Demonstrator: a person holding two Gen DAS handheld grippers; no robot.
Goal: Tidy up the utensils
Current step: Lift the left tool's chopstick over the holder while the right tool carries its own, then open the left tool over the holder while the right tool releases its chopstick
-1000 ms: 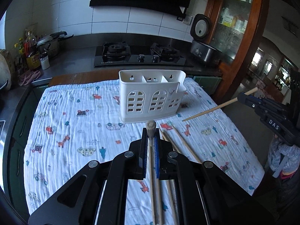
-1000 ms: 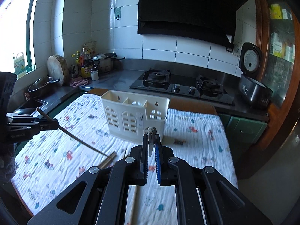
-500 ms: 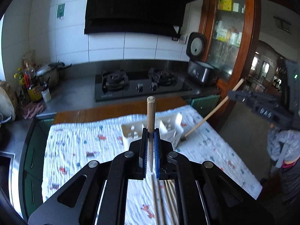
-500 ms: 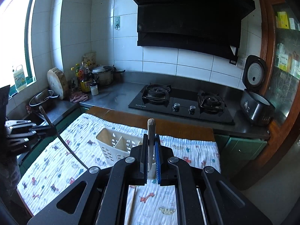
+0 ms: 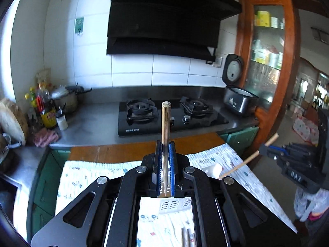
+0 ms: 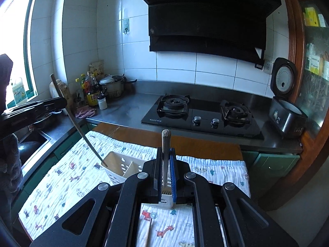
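While our left gripper [image 5: 165, 160] clamps one chopstick [image 5: 165, 121], our right gripper [image 6: 165, 164] clamps a second chopstick [image 6: 165, 142], each standing upright above its jaws. Below them the single white utensil holder [image 6: 117, 165] sits near the far edge of the cloth-covered table [image 6: 61, 187], the left chopstick's tip at its rim. Two more chopsticks [image 5: 186, 236] lie toward the near edge.
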